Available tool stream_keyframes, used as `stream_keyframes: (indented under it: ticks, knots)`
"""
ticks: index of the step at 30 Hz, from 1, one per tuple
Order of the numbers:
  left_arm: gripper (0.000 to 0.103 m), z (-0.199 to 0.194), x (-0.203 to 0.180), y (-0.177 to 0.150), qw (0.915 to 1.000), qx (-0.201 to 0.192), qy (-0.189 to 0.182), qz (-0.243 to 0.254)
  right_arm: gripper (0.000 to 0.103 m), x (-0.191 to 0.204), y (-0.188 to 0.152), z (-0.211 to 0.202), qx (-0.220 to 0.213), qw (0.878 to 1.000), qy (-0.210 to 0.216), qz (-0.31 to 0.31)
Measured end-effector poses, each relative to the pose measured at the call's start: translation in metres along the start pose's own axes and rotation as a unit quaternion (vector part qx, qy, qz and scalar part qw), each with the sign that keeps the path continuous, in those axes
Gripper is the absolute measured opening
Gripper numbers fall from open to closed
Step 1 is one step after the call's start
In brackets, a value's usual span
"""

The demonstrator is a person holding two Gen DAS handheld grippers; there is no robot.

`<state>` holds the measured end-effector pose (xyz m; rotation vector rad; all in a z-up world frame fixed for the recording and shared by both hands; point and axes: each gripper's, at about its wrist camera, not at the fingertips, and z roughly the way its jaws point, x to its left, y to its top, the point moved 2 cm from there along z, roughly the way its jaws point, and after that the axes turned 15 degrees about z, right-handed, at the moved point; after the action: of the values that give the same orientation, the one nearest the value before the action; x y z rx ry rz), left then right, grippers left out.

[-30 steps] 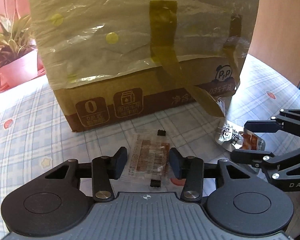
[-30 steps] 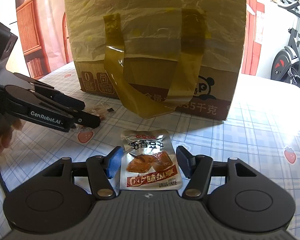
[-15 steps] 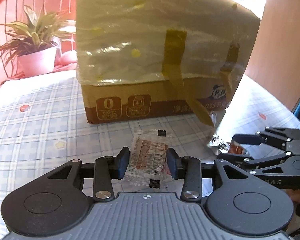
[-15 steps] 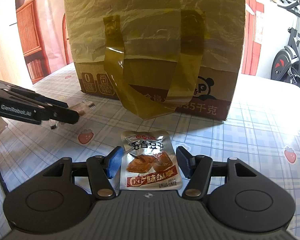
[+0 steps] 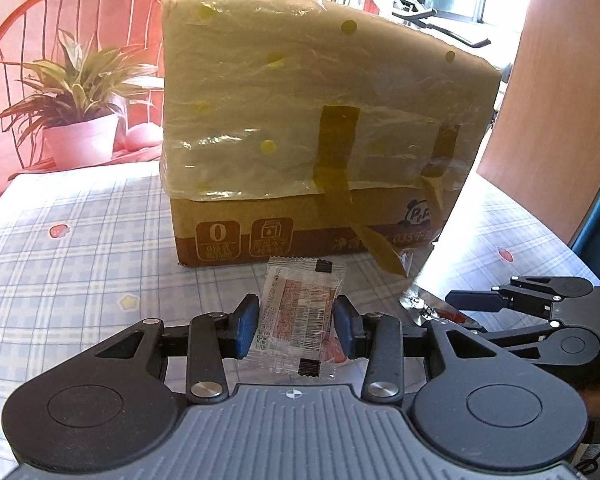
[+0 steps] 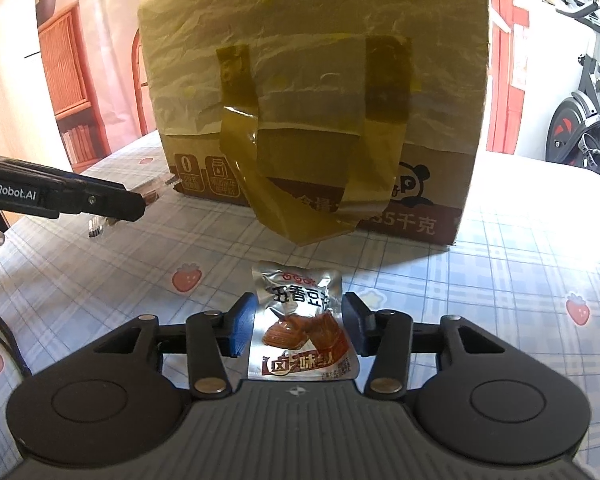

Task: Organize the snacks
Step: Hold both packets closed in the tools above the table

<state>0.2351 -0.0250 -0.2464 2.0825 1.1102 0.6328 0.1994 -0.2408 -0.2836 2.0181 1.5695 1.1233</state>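
Checked cloth covers the desk; left claw pinches a clear snack packet, right claw a foil snack pouch, both lifted before the box. Slick wrappers could slip out.

We read "GenRobot.AI" on the left tool at 9 o'clock. Cardboard box: big "0" icon, "35千克" at 3 o'clock. Foil snack packet: "五香豆" up top; rest illegible.
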Motion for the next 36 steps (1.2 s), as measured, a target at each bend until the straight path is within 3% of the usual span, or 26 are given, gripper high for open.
stream_keyframes:
  ticks: [6, 23, 36]
  knots:
    - [0.043, -0.002, 0.0, -0.002, 1.0, 0.0, 0.0, -0.004, 0.056, 0.009, 0.003, -0.003, -0.009, 1.0, -0.014, -0.023]
    - [0.043, 0.0, 0.003, -0.004, 0.9998, -0.001, 0.002, -0.017, 0.056, 0.019, -0.001, 0.006, 0.017, 0.999, 0.0, -0.033]
    - [0.043, 0.003, 0.004, -0.006, 0.9997, 0.003, 0.0, -0.022, 0.073, 0.019, -0.003, 0.021, 0.035, 0.998, -0.012, -0.043]
